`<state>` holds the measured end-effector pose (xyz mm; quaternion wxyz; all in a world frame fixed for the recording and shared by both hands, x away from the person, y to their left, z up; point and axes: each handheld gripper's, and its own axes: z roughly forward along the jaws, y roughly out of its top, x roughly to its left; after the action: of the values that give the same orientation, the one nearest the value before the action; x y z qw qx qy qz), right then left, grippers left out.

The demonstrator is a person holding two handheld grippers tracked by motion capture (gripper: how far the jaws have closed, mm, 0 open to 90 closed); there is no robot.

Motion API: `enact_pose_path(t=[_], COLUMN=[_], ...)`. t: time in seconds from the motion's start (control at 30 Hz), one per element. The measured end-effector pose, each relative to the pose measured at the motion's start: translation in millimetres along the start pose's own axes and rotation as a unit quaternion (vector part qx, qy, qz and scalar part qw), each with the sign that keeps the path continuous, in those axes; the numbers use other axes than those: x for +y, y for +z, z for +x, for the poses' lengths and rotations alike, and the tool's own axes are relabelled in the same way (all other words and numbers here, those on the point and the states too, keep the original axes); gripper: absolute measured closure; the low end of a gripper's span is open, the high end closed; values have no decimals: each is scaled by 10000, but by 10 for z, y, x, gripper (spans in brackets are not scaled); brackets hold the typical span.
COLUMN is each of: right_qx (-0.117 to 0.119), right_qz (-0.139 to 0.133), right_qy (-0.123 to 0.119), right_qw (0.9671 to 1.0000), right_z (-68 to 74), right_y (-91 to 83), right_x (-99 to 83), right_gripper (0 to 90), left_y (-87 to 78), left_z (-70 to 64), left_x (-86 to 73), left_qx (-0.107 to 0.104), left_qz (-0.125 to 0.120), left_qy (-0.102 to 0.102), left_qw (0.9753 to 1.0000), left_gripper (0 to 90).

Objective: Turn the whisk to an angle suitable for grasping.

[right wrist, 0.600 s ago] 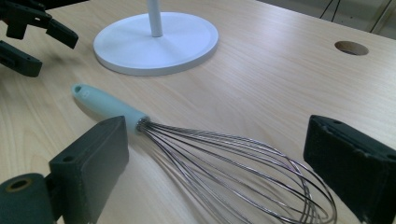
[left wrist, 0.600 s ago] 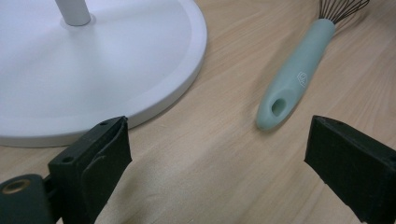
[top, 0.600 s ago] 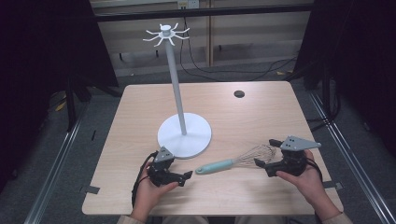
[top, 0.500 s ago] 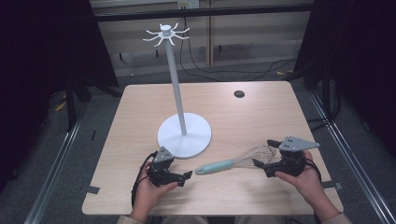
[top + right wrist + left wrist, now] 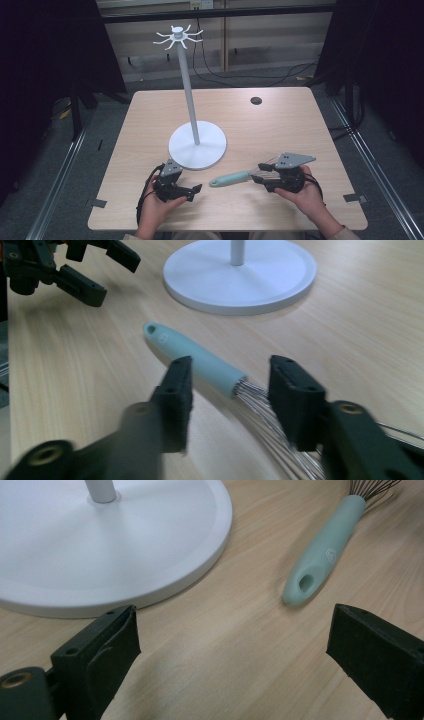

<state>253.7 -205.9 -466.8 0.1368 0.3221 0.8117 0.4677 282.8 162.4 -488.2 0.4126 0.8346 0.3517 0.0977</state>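
Since the earlier frames almost nothing has shifted: both hands rest at the near edge as before, and the right gripper has only edged a touch closer over the wire end of the whisk.

From the high view, the whisk lies flat on the wooden table, its pale green handle pointing toward the left gripper and its wires under the right gripper's jaws. The white stand sits on its round base just beyond the whisk handle, its post rising to a ring of hooks. A small dark disc lies far off near the table's back edge. The left gripper sits near the front rim of the stand's base, apart from the whisk.

In the left gripper view, the black jaws stand wide apart with bare tabletop between them. The whisk handle, with its hanging hole at the near end, lies ahead toward the right jaw, touching neither; the stand's base lies ahead at the left.

In the right gripper view, the jaws are parted and straddle the spot where handle meets wires, not yet pressed against it. The left gripper shows farther off, also spread.
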Motion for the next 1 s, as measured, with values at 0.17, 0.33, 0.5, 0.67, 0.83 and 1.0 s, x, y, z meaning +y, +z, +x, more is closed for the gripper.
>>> enact_pose_path(t=[0.17,0.33,0.5,0.67,0.83,1.0], right_qx=[276,462,455,407,330,225], right_qz=[193,453,689,733,817,852], right_qy=[-117,-287,-453,-469,-544,-560], right_qw=[9994,9975,9956,9954,9946,9945], right_z=[46,97,97,106,106,83], right_y=[138,297,427,495,550,571], right_x=[12,9,-20,-13,-8,-1], right_gripper=[753,864,893,888,886,884], left_y=[-53,-87,-127,-140,-138,-131], left_z=[1,6,17,22,23,21], left_x=[-50,-93,-122,-119,-120,-111], left_qx=[33,25,79,140,152,184], left_qz=[27,-11,-42,-77,-70,-66], left_qy=[-93,-126,-167,-132,-131,-119], left_qw=[9999,9999,9998,9998,9998,9997], left_gripper=[65,51,49,50,51,53])
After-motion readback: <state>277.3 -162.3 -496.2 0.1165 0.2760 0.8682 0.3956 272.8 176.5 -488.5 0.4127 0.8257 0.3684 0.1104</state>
